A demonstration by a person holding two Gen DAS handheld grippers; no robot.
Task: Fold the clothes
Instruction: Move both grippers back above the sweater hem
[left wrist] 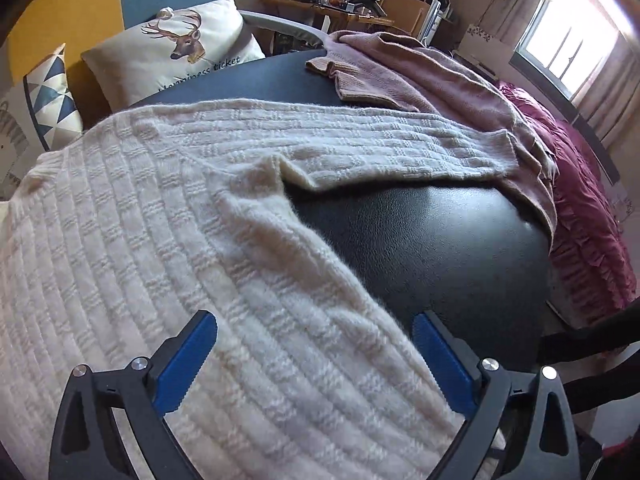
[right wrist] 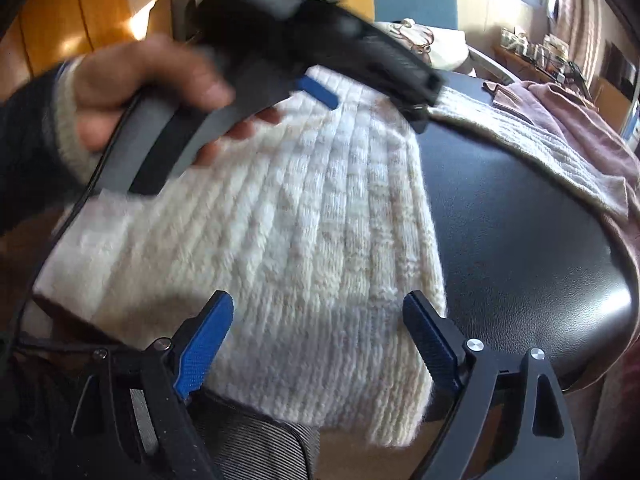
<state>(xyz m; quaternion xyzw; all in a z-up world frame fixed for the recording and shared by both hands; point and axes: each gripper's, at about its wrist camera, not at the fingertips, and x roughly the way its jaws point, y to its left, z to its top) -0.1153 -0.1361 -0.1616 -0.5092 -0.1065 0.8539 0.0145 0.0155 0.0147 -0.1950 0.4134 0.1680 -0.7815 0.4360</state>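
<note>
A cream knitted sweater lies spread on a black table, one sleeve stretched toward the right. My left gripper hovers open over the sweater's body, nothing between its blue pads. In the right wrist view the sweater's hem hangs over the table's near edge, and my right gripper stands open just above it, pads apart from the cloth. The left gripper, held by a person's hand, is blurred above the sweater's far side.
A pink-mauve garment lies on the table's far right, partly under the cream sleeve. A magenta ruffled bedspread is beyond the table edge. Cushions sit at the back left. Bare black tabletop lies to the sweater's right.
</note>
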